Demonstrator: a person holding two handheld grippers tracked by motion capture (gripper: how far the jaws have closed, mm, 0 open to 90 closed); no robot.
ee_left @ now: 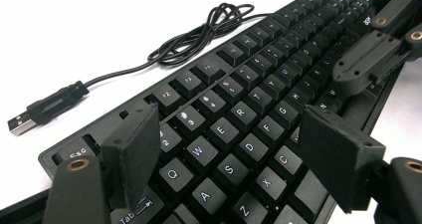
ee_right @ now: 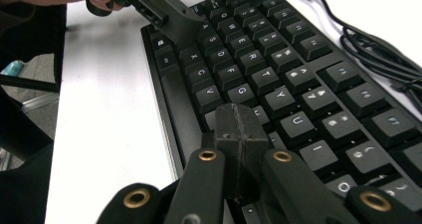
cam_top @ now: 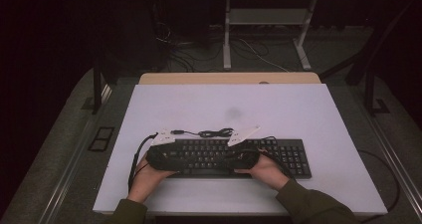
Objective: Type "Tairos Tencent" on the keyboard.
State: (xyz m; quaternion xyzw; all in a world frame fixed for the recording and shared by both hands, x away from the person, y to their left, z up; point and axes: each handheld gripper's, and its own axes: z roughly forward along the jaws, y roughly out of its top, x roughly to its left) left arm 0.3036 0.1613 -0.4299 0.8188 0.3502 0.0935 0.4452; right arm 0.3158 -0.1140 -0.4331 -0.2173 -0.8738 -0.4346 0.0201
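Two grippers sit over the keyboard (cam_top: 239, 157), both on its left half, w/ the cable (cam_top: 211, 133) coiled just behind its back edge on the table (cam_top: 318, 114).

Left gripper (ee_left: 231, 139): jaws apart, straddling the QWERTY block, roughly Tab side to the C/F keys, tips low over the keycaps. Can't tell if they actually touch. Right gripper (ee_right: 239, 129): jaws pressed together w/ nothing between them, closed tip down near the keys below G/H, close to the spacebar row. Contact not certain.

Risks, as I judge them:
- Left jaws closing from here would pinch across keycaps, not the keyboard body, so a cap could pop off or the grip could slip.
- Right tip is blunt and wider than one key, so a press may hit two keys at once.
- Both grippers are on the same half; pushing down or sideways could skid or pivot the keyboard on the smooth table, since the far right end is free.
- Grippers sit near each other, as the right gripper view shows w/ the left one just beyond; a sideways move could knock them together.
- USB plug (ee_left: 22, 122) lies loose left of the keyboard's Esc corner, and dragging the keyboard pulls the cable along.
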